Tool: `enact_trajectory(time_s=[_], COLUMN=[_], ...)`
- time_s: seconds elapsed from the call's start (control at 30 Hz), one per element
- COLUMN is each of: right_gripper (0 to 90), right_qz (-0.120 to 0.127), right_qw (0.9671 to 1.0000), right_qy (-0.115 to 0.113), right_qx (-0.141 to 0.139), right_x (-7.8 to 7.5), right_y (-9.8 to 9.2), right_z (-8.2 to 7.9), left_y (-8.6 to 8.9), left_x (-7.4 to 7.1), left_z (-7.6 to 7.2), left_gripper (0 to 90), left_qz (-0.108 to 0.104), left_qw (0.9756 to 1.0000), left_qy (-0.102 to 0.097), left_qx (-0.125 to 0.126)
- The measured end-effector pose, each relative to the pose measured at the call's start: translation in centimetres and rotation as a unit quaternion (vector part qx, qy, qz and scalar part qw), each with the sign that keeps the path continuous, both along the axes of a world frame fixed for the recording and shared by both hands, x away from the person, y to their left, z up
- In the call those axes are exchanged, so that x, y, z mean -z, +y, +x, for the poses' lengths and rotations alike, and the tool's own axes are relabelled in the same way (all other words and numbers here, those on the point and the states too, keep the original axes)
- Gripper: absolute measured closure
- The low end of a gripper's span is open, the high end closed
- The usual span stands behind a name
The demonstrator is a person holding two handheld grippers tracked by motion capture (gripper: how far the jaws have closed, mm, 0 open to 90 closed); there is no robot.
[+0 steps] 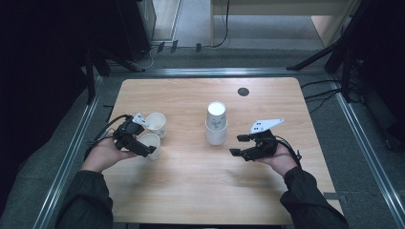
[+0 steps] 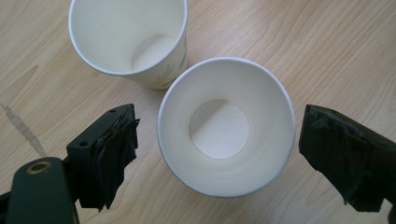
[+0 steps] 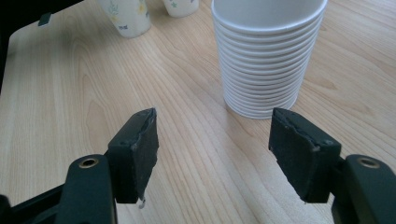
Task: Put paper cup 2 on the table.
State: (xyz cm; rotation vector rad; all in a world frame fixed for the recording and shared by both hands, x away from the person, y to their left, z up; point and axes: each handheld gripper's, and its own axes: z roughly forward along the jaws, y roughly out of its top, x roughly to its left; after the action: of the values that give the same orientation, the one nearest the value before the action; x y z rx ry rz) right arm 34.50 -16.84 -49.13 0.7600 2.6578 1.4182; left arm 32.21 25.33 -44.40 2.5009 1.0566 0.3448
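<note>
A tall stack of white paper cups stands at the table's middle. Two single paper cups stand upright at the left: a far one with a printed pattern and a near one. My left gripper points down over the near cup, open, a jaw on each side of its rim; a gap shows on the left, and the right pad is almost at the rim. My right gripper is open and holds nothing, a short way right of the stack and pointing toward it.
A small black round grommet sits in the wooden table near its far edge. Metal rails run along the table's sides, and dark stands and cables lie beyond them.
</note>
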Motion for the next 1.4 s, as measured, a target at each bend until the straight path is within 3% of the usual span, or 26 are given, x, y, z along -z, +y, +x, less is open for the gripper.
enact_trajectory(time_s=[0.33, 0.67, 0.83, 1.0, 1.1, 1.27, 1.4], right_gripper=[33.3, 33.3, 33.4, 33.4, 33.4, 33.4, 33.3], right_qz=[-0.001, 0.006, 0.004, 0.009, 0.008, 0.006, 0.007], right_qw=[1.0000, 0.9999, 0.9999, 0.9999, 0.9999, 0.9999, 0.9997], right_qy=[0.002, -0.001, -0.003, -0.003, -0.006, -0.011, -0.017], right_qx=[-0.001, -0.008, -0.012, -0.005, -0.005, -0.009, -0.014], right_x=[0.0, 0.0, 0.0, -0.1, -0.1, -0.3, -0.3], right_y=[0.0, 0.1, -0.2, -0.6, -0.4, 0.0, 0.3], right_z=[0.0, 0.2, 0.3, 0.4, 0.3, 0.1, 0.1], left_y=[0.6, -0.2, -0.9, -1.8, -2.2, -2.9, -3.5], left_x=[-1.4, -2.3, -2.3, -2.4, -2.5, -2.1, -1.9], left_z=[-0.3, -0.3, 0.0, -0.1, -0.3, -0.7, -1.0], left_gripper=[12.5, 12.7, 12.6, 12.6, 12.7, 12.8, 13.0], left_qz=[-0.047, -0.091, -0.112, -0.124, -0.141, -0.138, -0.153], left_qw=[0.9986, 0.9948, 0.9927, 0.9908, 0.9884, 0.9885, 0.9863], left_qy=[-0.022, -0.046, -0.044, -0.052, -0.056, -0.059, -0.059], left_qx=[-0.004, -0.002, 0.003, 0.012, 0.015, 0.013, 0.020])
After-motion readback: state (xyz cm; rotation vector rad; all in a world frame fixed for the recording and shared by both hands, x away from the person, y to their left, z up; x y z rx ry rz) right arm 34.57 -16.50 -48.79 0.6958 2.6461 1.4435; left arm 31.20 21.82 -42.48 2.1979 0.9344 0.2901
